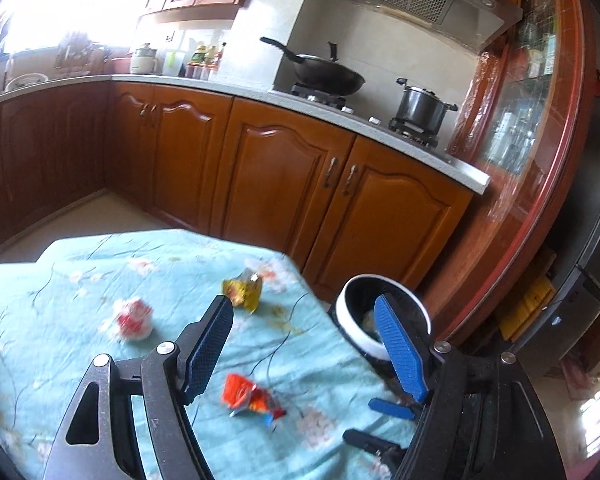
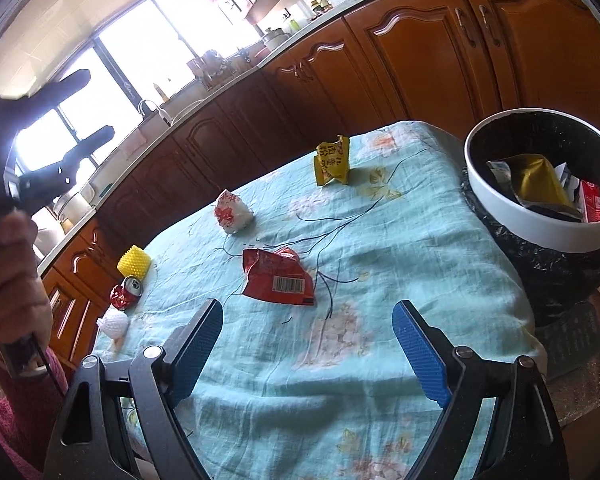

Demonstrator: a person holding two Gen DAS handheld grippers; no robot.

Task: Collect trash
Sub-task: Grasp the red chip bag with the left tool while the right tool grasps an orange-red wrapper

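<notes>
Right gripper (image 2: pixel 308 320) jaws spread empty over red wrapper (image 2: pixel 278 278), left gripper (image 1: pixel 304 312) jaws released, raised.

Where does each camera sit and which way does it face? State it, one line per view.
Left wrist: on the left tongs, facing stove and cabinets across the table; both fingers show.
Right wrist: on the right tongs, facing window and sink; fingers show, plus the hand holding the left tongs.
Shared: red wrapper, yellow wrapper, bin.

Wrappers on cloth: I count three – red (image 2: pixel 278 278), yellow (image 2: pixel 332 160), white-and-red (image 2: pixel 232 213)
Crushed can (image 2: pixel 126 292): one
Foam nets: two – yellow (image 2: pixel 134 267), white (image 2: pixel 113 323)
Bin (image 2: pixel 540 216): one
</notes>
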